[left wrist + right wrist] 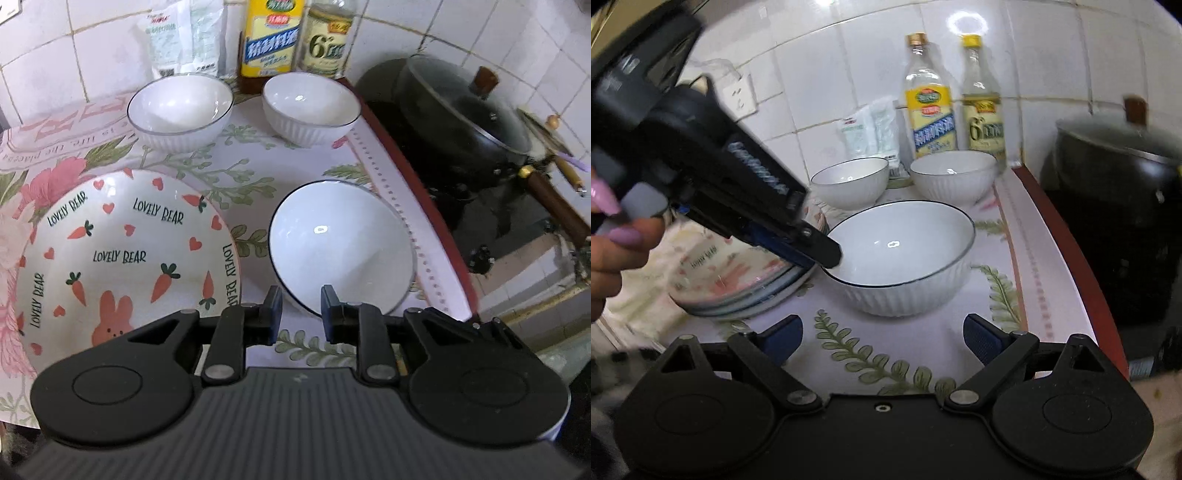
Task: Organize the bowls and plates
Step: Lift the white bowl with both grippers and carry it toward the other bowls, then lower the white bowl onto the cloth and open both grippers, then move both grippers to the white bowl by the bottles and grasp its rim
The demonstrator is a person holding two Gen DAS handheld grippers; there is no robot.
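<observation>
A white ribbed bowl with a dark rim [341, 251] [901, 258] stands upright on the floral mat. My left gripper [301, 310] [827, 256] reaches down over the bowl's near-left rim. Its jaws stand a little apart with the thin rim between them, and the pads do not press on it. My right gripper [882, 339] is open wide just in front of this bowl, with nothing between its fingers. Left of the bowl sits a stack of plates [738, 291], topped by a carrot-and-rabbit plate [122, 254]. Two more white bowls [181, 107] [310, 107] stand at the back.
Two bottles [932, 107] [984, 107] and a white bag [871, 129] line the tiled wall behind the bowls. A black pot with a glass lid [461, 114] [1115, 221] sits on the stove right of the mat's red edge [424, 188]. A person's hand [613, 243] holds the left gripper.
</observation>
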